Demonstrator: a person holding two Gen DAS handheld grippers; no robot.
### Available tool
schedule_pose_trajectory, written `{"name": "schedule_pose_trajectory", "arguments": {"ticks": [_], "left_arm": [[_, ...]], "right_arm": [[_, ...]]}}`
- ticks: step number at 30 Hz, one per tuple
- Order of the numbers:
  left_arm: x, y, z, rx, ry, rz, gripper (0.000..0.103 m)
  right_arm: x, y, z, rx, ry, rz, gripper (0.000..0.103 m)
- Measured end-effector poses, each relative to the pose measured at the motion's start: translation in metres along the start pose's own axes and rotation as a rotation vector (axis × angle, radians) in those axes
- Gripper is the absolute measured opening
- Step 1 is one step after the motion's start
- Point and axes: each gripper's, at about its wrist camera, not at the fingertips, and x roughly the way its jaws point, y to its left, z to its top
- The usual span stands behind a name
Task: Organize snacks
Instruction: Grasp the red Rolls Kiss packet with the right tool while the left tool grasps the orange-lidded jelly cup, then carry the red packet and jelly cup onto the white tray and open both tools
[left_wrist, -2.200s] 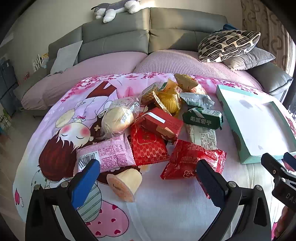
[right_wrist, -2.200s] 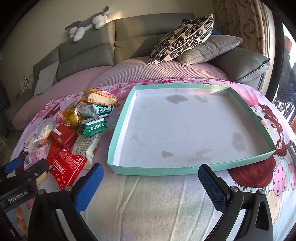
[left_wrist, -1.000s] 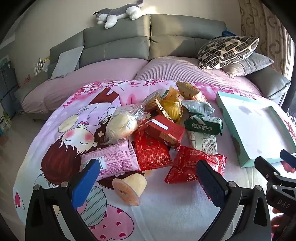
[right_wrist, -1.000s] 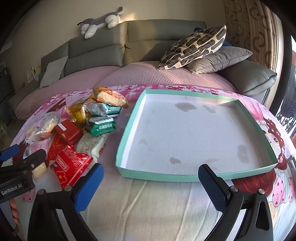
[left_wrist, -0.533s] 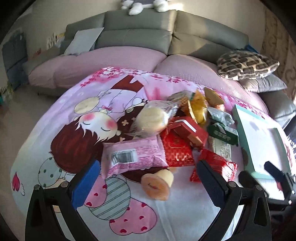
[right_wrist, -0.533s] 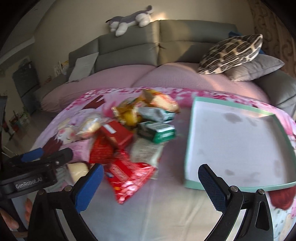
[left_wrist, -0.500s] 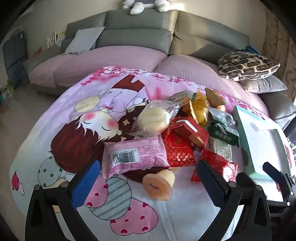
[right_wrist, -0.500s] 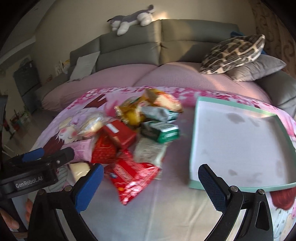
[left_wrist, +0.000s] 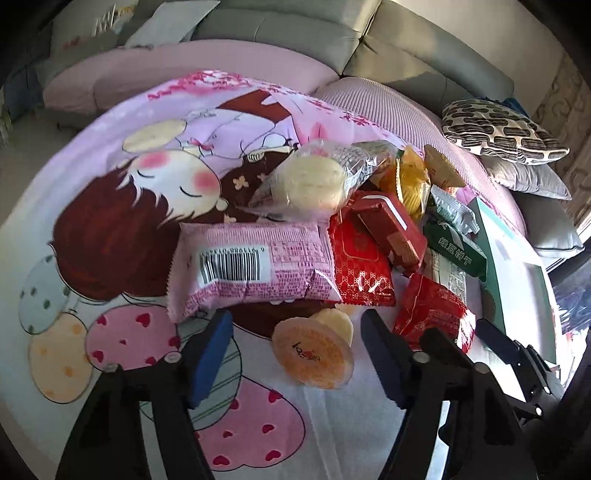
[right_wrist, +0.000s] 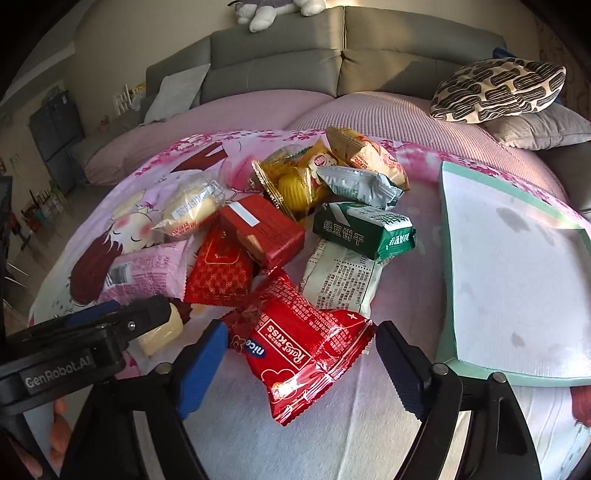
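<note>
Here we see, low in the left wrist frame, the left gripper (left_wrist: 295, 354) with its jaws closing around an orange-lidded jelly cup (left_wrist: 313, 352) that lies on its side on the cartoon-print cloth (left_wrist: 110, 206); the pads are not pressing on it. Just above it lies a pink packet (left_wrist: 251, 269). In the right wrist frame, the right gripper (right_wrist: 299, 362) is closing too, with a red packet (right_wrist: 306, 347) between its pads but apart from them. The snack pile fills the middle of that frame, and the teal-rimmed tray (right_wrist: 448, 295) sits at the right edge, holding nothing
</note>
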Motion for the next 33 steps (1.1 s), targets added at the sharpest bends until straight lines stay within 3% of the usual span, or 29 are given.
{"name": "schedule_pose_trajectory", "arguments": {"ticks": [8,24,33], "left_arm": [[0.003,-0.002,-0.003,-0.013,0.010,-0.066,0.046],[-0.003,-0.007,-0.004,0.000,-0.022,-0.078,0.045],[-0.012,-0.010,-0.002,0.012,-0.050,-0.082,0.045]], "right_arm": [[0.001,-0.005,-0.002,0.021,0.000,0.033,0.075],[-0.006,-0.007,-0.002,0.009,-0.023,0.034,0.050],[-0.014,-0.010,-0.001,0.015,-0.047,0.040,0.043]]}}
